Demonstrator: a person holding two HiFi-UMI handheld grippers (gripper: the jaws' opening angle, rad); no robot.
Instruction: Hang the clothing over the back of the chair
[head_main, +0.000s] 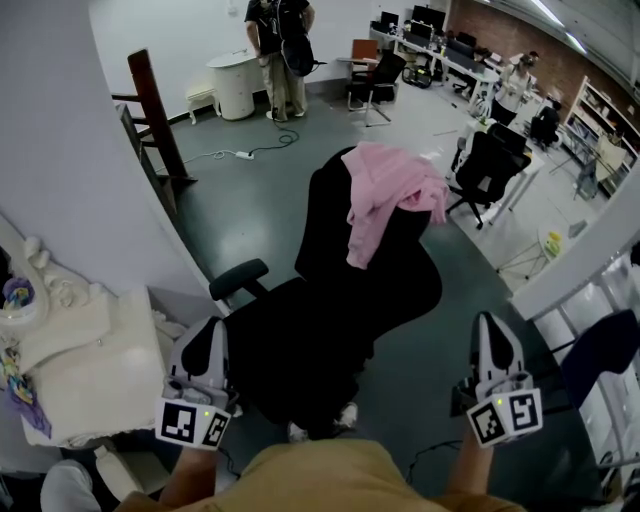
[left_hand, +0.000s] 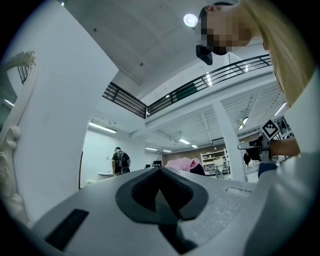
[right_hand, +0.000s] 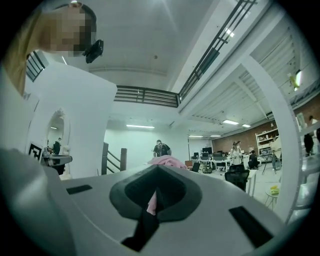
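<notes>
Over the top of the black office chair's (head_main: 330, 300) backrest lies the pink hoodie (head_main: 385, 190), one fold trailing down the seat side. The hanging looks done. Both grippers sit on the near side of the chair, well apart from the cloth: the left gripper (head_main: 210, 332) near the armrest (head_main: 238, 277) and the right gripper (head_main: 492, 322) off the seat's other side. Each has its jaws together with nothing clamped. To finish cleanly, keep both tips off the fabric and avoid nudging the chair, which may swivel or roll and shed the hoodie. A white carved cabinet (head_main: 90, 360) crowds the chair's left, while open floor lies beyond its back and right.
</notes>
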